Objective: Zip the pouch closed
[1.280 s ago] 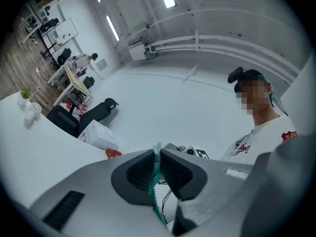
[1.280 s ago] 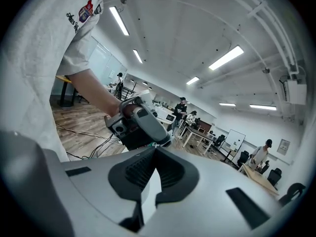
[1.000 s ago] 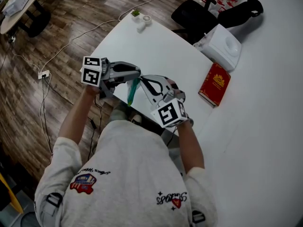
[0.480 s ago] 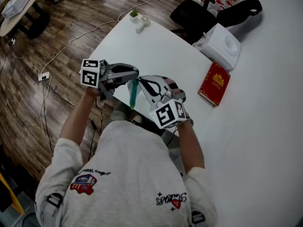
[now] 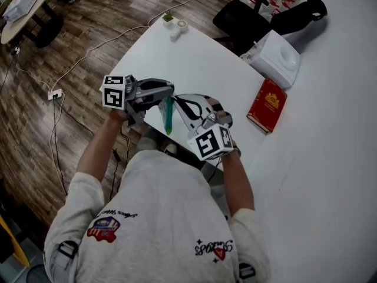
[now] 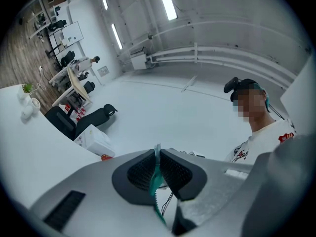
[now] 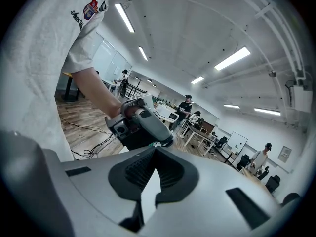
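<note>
While the left gripper (image 6: 158, 156) is clamping the top of the teal pouch (image 5: 168, 117) dangling by the table (image 5: 194, 58) edge, the right gripper (image 7: 156, 148) is pinching what seems the zipper tab (image 7: 154, 144), which is risking slipping out under an off-line pull.

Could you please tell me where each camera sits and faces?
Head view: on the person's head, looking down at table and pouch; shirt, arms show.
Left gripper view: on the left gripper, angled upward; fingers pinch the pouch; shirt shows.
Right gripper view: on the right gripper, facing the left gripper; forearm, sleeve show.
Head and left gripper views share the pouch.
</note>
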Demonstrator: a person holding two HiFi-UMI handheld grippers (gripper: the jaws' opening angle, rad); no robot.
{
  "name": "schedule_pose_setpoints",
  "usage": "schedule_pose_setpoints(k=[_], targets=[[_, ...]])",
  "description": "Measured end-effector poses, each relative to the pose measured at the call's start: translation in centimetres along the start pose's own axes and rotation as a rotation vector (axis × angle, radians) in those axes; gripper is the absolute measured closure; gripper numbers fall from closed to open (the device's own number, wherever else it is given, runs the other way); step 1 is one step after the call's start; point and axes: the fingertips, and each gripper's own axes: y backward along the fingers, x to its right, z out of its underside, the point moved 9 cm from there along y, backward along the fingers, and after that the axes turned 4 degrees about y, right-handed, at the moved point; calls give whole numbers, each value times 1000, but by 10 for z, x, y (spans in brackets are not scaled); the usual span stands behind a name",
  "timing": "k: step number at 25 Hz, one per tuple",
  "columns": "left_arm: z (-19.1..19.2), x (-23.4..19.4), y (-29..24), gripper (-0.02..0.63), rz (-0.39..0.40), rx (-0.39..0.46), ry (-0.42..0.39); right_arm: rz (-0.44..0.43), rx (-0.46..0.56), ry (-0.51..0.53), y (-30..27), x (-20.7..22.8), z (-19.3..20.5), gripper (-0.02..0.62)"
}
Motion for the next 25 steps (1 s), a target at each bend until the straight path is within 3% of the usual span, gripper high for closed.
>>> schedule_pose_setpoints(k=[20, 25], targets=[[7, -1, -5, 578, -34, -19, -9, 0, -22, -32, 5, -5, 5, 592], [-1, -11, 6, 584, -59, 80, 11, -16, -13, -35, 13, -10, 12, 592]])
